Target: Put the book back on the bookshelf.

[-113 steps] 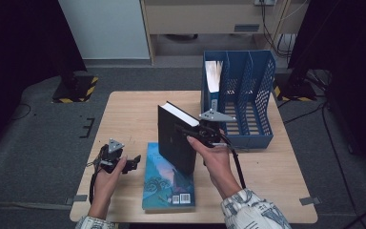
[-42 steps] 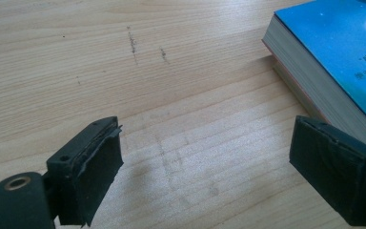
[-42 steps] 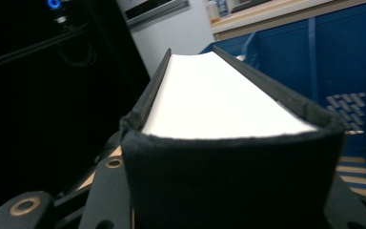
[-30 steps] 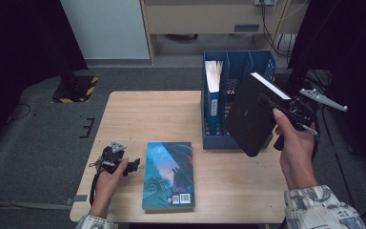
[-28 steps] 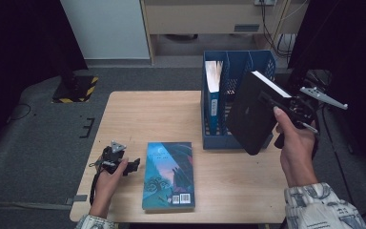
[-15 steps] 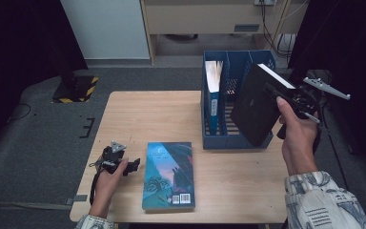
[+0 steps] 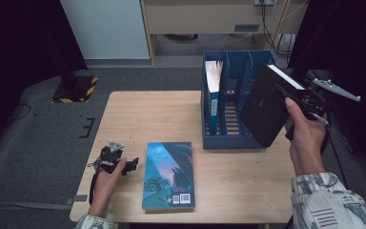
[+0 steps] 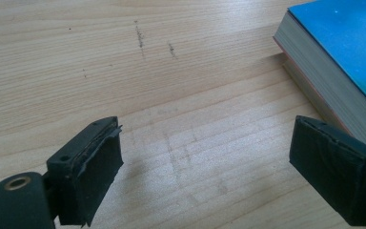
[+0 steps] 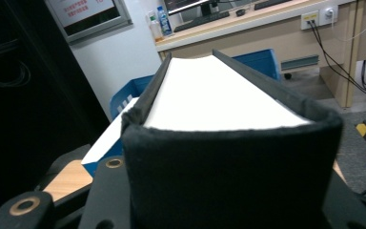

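On wooden table (image 7: 138, 114) | teal paperback book (image 7: 168, 174), barcode facing up | blue slotted file rack (image 7: 228, 90) holds one blue-spined volume (image 7: 213, 98) | right gripper (image 7: 310, 98) clamps thick black book (image 7: 267, 107) | left gripper (image 7: 124, 164) agape, unloaded.

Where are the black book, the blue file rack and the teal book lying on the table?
black book (image 7: 263, 112), high view, on its dark cover.
blue file rack (image 7: 228, 142), high view, on its front wall.
teal book (image 7: 169, 174), high view, on its cover.
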Available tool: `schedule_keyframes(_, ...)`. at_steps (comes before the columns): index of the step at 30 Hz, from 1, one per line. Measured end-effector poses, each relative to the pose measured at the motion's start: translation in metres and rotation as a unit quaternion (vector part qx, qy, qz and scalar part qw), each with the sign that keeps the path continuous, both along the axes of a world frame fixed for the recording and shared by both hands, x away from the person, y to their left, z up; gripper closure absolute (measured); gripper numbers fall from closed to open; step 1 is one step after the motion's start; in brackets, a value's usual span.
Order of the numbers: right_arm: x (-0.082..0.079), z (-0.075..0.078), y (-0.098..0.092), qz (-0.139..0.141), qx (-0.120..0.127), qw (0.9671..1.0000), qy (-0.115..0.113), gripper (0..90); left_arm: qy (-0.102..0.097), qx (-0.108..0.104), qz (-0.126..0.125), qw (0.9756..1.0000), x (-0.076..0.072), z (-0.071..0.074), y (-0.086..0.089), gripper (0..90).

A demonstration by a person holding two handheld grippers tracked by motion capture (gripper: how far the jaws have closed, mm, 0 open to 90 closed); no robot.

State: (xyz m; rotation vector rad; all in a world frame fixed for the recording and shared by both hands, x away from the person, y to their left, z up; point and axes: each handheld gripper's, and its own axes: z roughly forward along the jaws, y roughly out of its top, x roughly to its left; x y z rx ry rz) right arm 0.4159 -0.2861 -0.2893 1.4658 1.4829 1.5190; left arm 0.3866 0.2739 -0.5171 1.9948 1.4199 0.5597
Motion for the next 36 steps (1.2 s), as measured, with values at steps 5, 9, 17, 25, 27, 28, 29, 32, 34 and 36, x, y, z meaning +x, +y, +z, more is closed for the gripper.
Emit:
schedule_keyframes(5, -0.002, 0.0, -0.007, -0.008, 0.004, 1.0, 0.001, 53.0, 0.001, 0.002, -0.002, 1.0, 0.0, 0.0, -0.001, 9.9)
schedule_keyframes(9, -0.002, 0.001, -0.012, -0.013, -0.002, 0.9999, -0.001, 53.0, 0.001, 0.001, -0.002, 1.0, 0.0, 0.0, -0.001, 9.9)
schedule_keyframes(17, 0.005, 0.004, -0.019, -0.028, -0.013, 0.9995, -0.004, 53.0, 0.003, 0.003, -0.004, 1.0, 0.0, -0.001, -0.002, 9.9)
schedule_keyframes(25, 0.034, -0.001, -0.018, -0.044, -0.021, 0.9988, -0.005, 53.1, 0.004, 0.002, -0.005, 1.0, 0.001, -0.001, -0.002, 9.9)
schedule_keyframes(27, 0.042, -0.003, -0.017, -0.046, -0.027, 0.9986, -0.005, 53.0, 0.005, 0.003, -0.006, 1.0, 0.001, -0.002, -0.002, 9.9)
schedule_keyframes(28, 0.047, -0.004, -0.016, -0.047, -0.031, 0.9984, -0.004, 53.1, 0.005, 0.002, -0.006, 1.0, 0.001, -0.002, -0.002, 9.9)
schedule_keyframes(29, 0.053, -0.006, -0.015, -0.05, -0.033, 0.9982, -0.004, 53.1, 0.004, 0.002, -0.006, 1.0, 0.001, -0.002, -0.002, 9.9)
schedule_keyframes(32, 0.066, -0.009, -0.013, -0.053, -0.04, 0.9978, 0.0, 53.1, 0.004, 0.002, -0.006, 1.0, 0.001, -0.002, -0.002, 9.8)
schedule_keyframes(34, 0.073, -0.011, -0.012, -0.056, -0.048, 0.9973, 0.0, 53.1, 0.005, 0.001, -0.006, 1.0, 0.001, -0.002, -0.002, 9.9)
schedule_keyframes(36, 0.079, -0.013, -0.011, -0.056, -0.059, 0.9967, 0.0, 53.1, 0.005, 0.002, -0.007, 1.0, 0.001, -0.002, -0.002, 9.9)
